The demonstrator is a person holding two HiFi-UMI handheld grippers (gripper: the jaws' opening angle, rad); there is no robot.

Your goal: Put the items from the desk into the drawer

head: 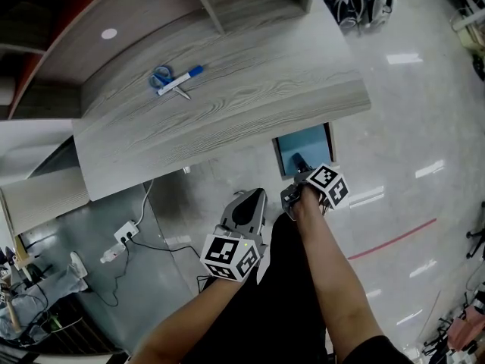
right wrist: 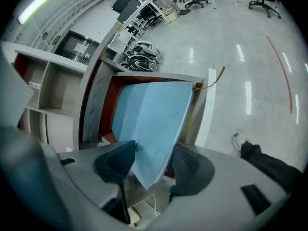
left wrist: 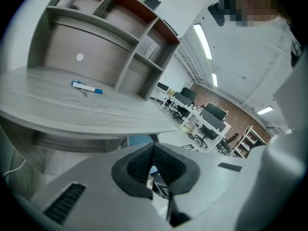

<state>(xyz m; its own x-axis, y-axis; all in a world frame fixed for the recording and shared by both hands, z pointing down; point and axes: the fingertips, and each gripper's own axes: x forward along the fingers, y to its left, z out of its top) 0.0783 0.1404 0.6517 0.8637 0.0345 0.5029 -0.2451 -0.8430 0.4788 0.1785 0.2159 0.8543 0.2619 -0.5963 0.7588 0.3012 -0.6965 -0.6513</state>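
Blue-handled scissors (head: 161, 76) and a blue-and-white pen (head: 182, 79) lie together on the grey wooden desk (head: 250, 89); the left gripper view shows the pen (left wrist: 87, 87) too. Below the desk's right end a drawer (head: 330, 139) stands pulled out, with a blue notebook (head: 301, 144) in it. My right gripper (head: 298, 171) reaches into the drawer's near edge. Its jaws stand apart on either side of the notebook's (right wrist: 154, 114) near corner. My left gripper (head: 248, 203) hangs below the desk edge over the floor, its pads (left wrist: 144, 165) pressed together on nothing.
Open shelves (head: 250, 6) rise at the back of the desk. A white power strip (head: 121, 237) and cables lie on the floor at the left. My dark-clad legs (head: 280, 294) are under the grippers. Desks and office chairs (left wrist: 202, 124) stand further off.
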